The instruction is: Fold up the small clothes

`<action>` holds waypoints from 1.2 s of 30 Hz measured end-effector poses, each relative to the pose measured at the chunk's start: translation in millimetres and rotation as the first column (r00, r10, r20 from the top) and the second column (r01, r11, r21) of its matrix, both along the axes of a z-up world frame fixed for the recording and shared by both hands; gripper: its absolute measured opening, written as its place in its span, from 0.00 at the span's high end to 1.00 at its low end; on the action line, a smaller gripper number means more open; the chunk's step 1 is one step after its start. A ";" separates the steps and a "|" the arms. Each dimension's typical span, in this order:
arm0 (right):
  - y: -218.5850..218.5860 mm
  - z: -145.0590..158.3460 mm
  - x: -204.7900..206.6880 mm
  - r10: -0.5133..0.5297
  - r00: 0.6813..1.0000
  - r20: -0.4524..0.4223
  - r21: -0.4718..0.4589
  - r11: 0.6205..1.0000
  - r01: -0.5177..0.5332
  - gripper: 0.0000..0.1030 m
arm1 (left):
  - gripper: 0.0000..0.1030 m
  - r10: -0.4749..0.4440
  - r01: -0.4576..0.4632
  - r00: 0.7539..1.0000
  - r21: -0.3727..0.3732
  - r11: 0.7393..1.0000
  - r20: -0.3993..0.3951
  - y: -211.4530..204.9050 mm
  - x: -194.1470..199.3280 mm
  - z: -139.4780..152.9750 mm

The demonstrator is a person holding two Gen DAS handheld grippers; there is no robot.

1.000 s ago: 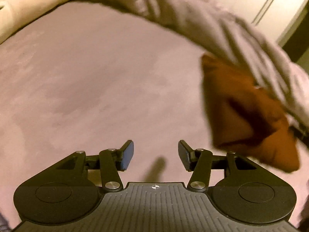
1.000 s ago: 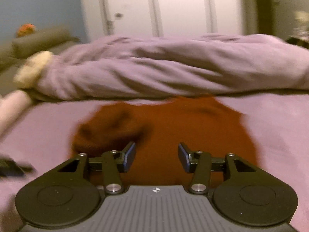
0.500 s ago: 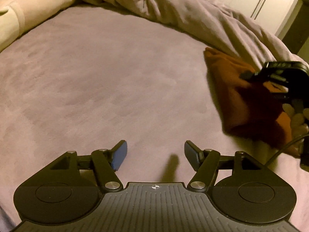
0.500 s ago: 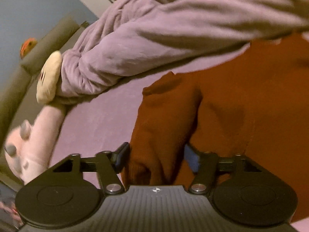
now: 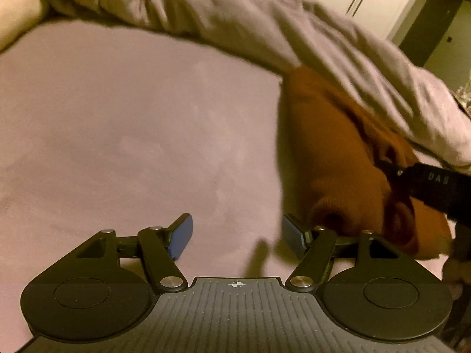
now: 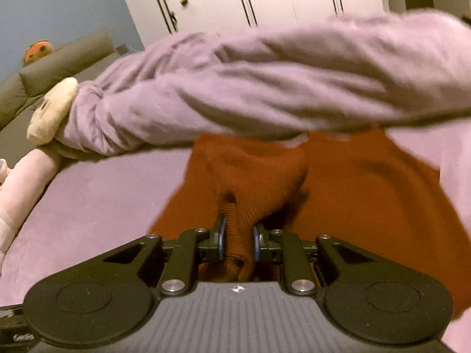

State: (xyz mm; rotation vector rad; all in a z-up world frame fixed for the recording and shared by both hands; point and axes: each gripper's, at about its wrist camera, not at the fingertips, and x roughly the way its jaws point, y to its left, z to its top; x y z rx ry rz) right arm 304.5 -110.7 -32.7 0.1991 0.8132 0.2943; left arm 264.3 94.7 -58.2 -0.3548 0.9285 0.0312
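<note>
The rust-orange knit garment lies crumpled on the bed, pushed up against the mauve duvet that is heaped along the bed's far edge; part of the knit runs under the duvet's lower fold. From the left wrist view its long axis runs away from us along that duvet edge, and the cuff-like open end points back toward us.

Our right gripper is closed narrow on a bunched ridge of the knit, which stands up between its blue pads. So the right side already has the cloth; it shows in the left view as a dark bar across the garment.

Our left gripper is spread wide and holds nothing, over bare bed. The garment sits just to its right, the cuff end beside the right finger. We judge the next move turns on this: the left must shift right and slightly forward to reach a free edge before any spreading. Dragging the duvet along with the knit is the risk.
</note>
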 end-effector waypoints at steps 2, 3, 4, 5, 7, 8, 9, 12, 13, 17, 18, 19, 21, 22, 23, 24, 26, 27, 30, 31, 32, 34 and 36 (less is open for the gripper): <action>-6.2 -10.5 1.1 -0.005 1.000 -0.017 0.023 1.000 0.006 0.78 | 0.29 -0.002 0.002 1.000 0.005 1.000 -0.009 -4.6 2.8 -2.4; -10.2 -12.4 1.0 -0.007 1.000 -0.016 0.047 0.999 0.008 0.76 | 0.29 -0.009 0.009 1.000 0.020 1.000 -0.006 -7.2 4.3 -2.1; -14.4 -13.7 0.7 -0.011 1.000 -0.025 0.075 0.997 0.013 0.72 | 0.29 -0.022 0.022 1.000 0.033 0.999 -0.003 -9.6 6.5 -1.5; -21.5 -13.6 -0.3 -0.018 0.999 -0.042 0.118 0.993 0.023 0.67 | 0.29 -0.039 0.038 0.999 0.045 0.998 0.001 -12.2 8.6 -0.9; -31.8 -12.8 -4.9 -0.039 0.997 -0.069 0.181 0.982 0.051 0.62 | 0.29 -0.056 0.056 0.998 0.068 0.996 0.003 -16.3 12.4 -1.5; -36.3 -11.4 -8.8 -0.053 0.996 -0.077 0.198 0.978 0.067 0.59 | 0.29 -0.060 0.060 0.998 0.075 0.995 0.001 -16.4 13.9 -1.7; -41.3 -9.7 -14.3 -0.078 0.993 -0.086 0.203 0.975 0.094 0.52 | 0.29 -0.063 0.063 0.998 0.077 0.995 -0.001 -16.3 14.8 -2.0; -54.4 -8.3 -29.8 -0.090 0.992 -0.094 0.276 0.954 0.113 0.39 | 0.29 -0.065 0.065 0.998 0.071 0.995 0.002 -16.2 13.2 -2.5; -57.4 -10.2 -31.9 -0.080 0.991 -0.111 0.306 0.946 0.111 0.39 | 0.29 -0.064 0.064 0.998 0.072 0.995 0.000 -16.4 13.6 -2.8; -58.2 -20.1 -27.4 -0.061 0.986 -0.156 0.359 0.926 0.114 0.39 | 0.29 -0.062 0.062 0.998 0.076 0.995 -0.001 -18.4 12.8 -1.8; -58.6 -22.3 -23.5 -0.058 0.984 -0.168 0.381 0.917 0.119 0.39 | 0.29 -0.060 0.060 0.998 0.072 0.996 -0.003 -18.1 13.2 -1.8; -58.6 -24.0 -19.6 -0.055 0.982 -0.180 0.398 0.909 0.124 0.39 | 0.29 -0.056 0.056 0.998 0.067 0.996 -0.004 -17.6 11.9 -1.3; -56.4 -25.6 -13.2 -0.044 0.981 -0.190 0.416 0.901 0.121 0.39 | 0.29 -0.054 0.054 0.999 0.065 0.996 -0.005 -16.0 12.2 -1.3; -55.3 -27.1 -10.3 -0.037 0.980 -0.195 0.423 0.898 0.118 0.39 | 0.29 -0.054 0.054 0.999 0.067 0.996 -0.006 -16.2 13.1 -1.2; -54.0 -29.2 -6.8 -0.031 0.979 -0.200 0.430 0.895 0.116 0.39 | 0.29 -0.053 0.053 0.999 0.069 0.996 -0.006 -16.6 13.5 -1.5; -52.8 -31.7 -2.8 -0.026 0.978 -0.208 0.438 0.891 0.117 0.39 | 0.29 -0.053 0.053 0.999 0.070 0.996 -0.007 -17.3 13.8 -1.8; -50.6 -33.9 4.2 -0.020 0.975 -0.220 0.456 0.881 0.121 0.41 | 0.29 -0.056 0.057 0.998 0.080 0.995 -0.008 -19.1 14.2 -2.4; -48.3 -34.4 8.9 -0.011 0.974 -0.226 0.463 0.879 0.117 0.42 | 0.29 -0.058 0.059 0.998 0.085 0.995 -0.011 -20.1 14.7 -2.9; -41.5 -36.9 21.1 0.032 0.967 -0.252 0.476 0.874 0.095 0.51 | 0.29 -0.071 0.073 0.997 0.113 0.991 -0.021 -24.5 15.9 -2.7; -39.2 -37.7 24.8 0.045 0.964 -0.262 0.486 0.869 0.092 0.54 | 0.29 -0.074 0.076 0.997 0.122 0.990 -0.023 -25.5 15.9 -2.3; -38.3 -38.6 27.3 0.048 0.962 -0.267 0.493 0.865 0.093 0.62 | 0.29 -0.076 0.078 0.997 0.128 0.989 -0.026 -26.1 15.6 -1.7; -36.6 -34.6 30.0 0.040 0.964 -0.261 0.464 0.881 0.089 0.73 | 0.29 -0.078 0.082 0.996 0.127 0.989 -0.030 -25.9 14.3 0.2; -27.5 -12.8 25.3 0.041 0.986 -0.161 0.325 0.946 0.014 0.77 | 0.28 -0.081 0.084 0.996 0.126 0.988 -0.028 -25.8 12.6 3.4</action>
